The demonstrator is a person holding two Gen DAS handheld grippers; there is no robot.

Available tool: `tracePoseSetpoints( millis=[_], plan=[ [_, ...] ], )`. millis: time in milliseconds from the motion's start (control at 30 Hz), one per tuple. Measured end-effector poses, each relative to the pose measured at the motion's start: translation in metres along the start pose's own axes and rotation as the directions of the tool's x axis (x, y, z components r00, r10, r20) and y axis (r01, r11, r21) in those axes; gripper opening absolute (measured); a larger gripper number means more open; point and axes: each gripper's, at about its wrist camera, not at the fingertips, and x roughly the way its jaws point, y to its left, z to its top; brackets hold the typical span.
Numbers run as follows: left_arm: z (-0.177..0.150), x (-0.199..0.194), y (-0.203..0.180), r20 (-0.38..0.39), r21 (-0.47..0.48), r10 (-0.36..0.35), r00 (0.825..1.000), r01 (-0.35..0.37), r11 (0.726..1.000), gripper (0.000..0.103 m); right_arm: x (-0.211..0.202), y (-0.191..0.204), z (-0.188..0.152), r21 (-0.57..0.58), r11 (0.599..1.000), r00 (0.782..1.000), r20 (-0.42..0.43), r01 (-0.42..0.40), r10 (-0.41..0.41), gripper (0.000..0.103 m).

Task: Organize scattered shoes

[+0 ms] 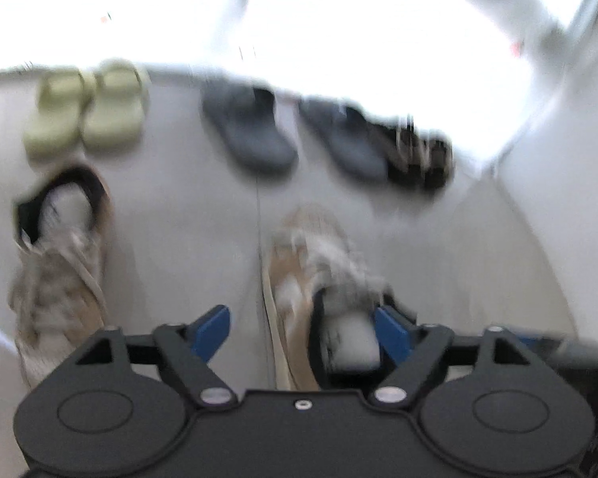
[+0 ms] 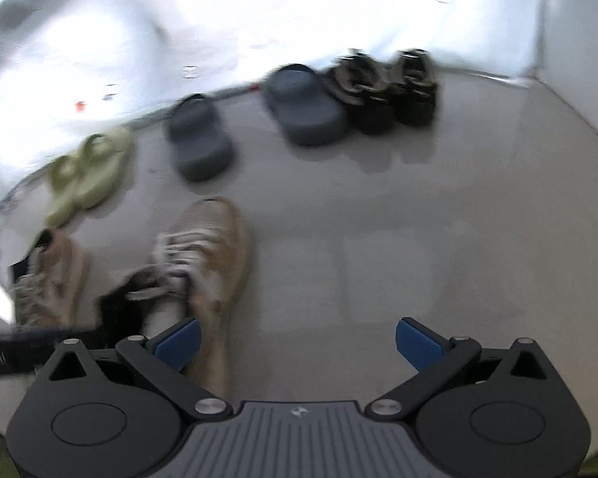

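tan sneaker (image 1: 319, 298) is straddled at its heel by the spread left gripper (image 1: 301, 328); right gripper (image 2: 297, 342) released; mate (image 1: 59, 271) at nine o'clock; pairing is judged next.

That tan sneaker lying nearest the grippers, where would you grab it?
By the heel collar of the tan sneaker, coming from behind and above: its opening faces up and its heel points at the open left gripper, so one finger could likely slip inside, one outside.

Black left tool (image 1: 301, 332) and right tool (image 2: 298, 340), blue fingertips (image 1: 211, 332), silver screws.
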Motion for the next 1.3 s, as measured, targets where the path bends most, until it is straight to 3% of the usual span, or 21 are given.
tracePoseSetpoints(
  millis=[233, 367, 467, 700, 833, 1000, 1133, 1300],
  plan=[
    [0.006, -0.001, 0.021, 0.007, -0.078, 0.031, 0.999, -0.031, 0.996, 0.095, 0.017, 0.052, -0.006, -0.187, 0.976, 0.992, -0.088, -0.11, 0.095, 0.103],
    [0.004, 0.002, 0.029, -0.002, -0.108, 0.033, 0.999, -0.033, 0.994, 0.095, 0.03, 0.076, -0.012, -0.277, 0.955, 0.986, -0.155, -0.107, 0.065, 0.103],
    [0.004, 0.002, 0.029, -0.011, -0.092, 0.038, 0.999, -0.038, 0.995, 0.095, 0.041, 0.082, -0.016, -0.326, 0.944, 0.982, -0.189, -0.057, -0.007, 0.103],
    [0.006, 0.006, 0.021, -0.023, -0.081, 0.013, 1.0, -0.015, 0.997, 0.095, 0.038, 0.053, -0.01, -0.227, 0.973, 0.974, -0.228, -0.053, 0.0, 0.103],
    [0.006, 0.01, 0.013, -0.029, -0.056, 0.002, 1.0, -0.004, 0.998, 0.095, 0.033, 0.025, -0.003, -0.169, 0.986, 0.972, -0.232, 0.002, -0.042, 0.103],
    [0.008, 0.009, 0.011, -0.02, -0.038, 0.009, 1.0, -0.01, 0.999, 0.095, 0.03, -0.026, 0.008, -0.017, 0.997, 0.974, -0.212, 0.076, -0.078, 0.103],
    [0.01, 0.008, 0.01, -0.013, -0.024, 0.015, 1.0, -0.015, 1.0, 0.095, 0.033, -0.054, 0.022, 0.048, 0.988, 0.979, -0.151, 0.147, -0.139, 0.103],
    [0.015, 0.008, 0.014, 0.005, -0.027, 0.033, 0.999, -0.033, 0.999, 0.095, 0.05, -0.078, 0.051, 0.112, 0.963, 0.969, -0.046, 0.245, -0.242, 0.103]
  ],
)
